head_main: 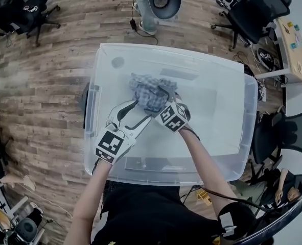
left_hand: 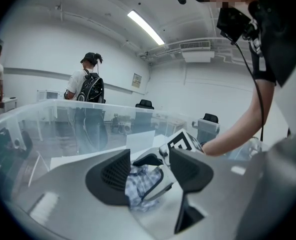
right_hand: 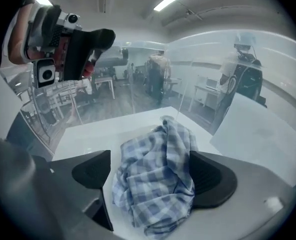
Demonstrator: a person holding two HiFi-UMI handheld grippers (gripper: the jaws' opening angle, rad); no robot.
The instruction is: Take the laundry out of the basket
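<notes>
A crumpled blue-and-white checked cloth point(head_main: 145, 88) lies on the floor of the clear plastic basket point(head_main: 92, 111), towards its far left. My right gripper point(head_main: 160, 100) reaches down into the basket with its jaws spread wide on either side of the cloth point(right_hand: 160, 154). The cloth brushes the right-hand pad point(right_hand: 213, 179), and the jaws do not squeeze it. My left gripper point(head_main: 143, 111) is open just beside it on the near left. It points at the same cloth point(left_hand: 140, 186), with the right gripper's marker cube point(left_hand: 184, 144) just beyond.
The basket sits on a wood floor point(head_main: 43, 86), and its transparent walls rise all round both grippers. Office chairs point(head_main: 255, 11) stand at the far right and far left. A person's legs point(head_main: 145, 14) are just beyond the far rim, and a person with a backpack point(left_hand: 87, 86) stands outside.
</notes>
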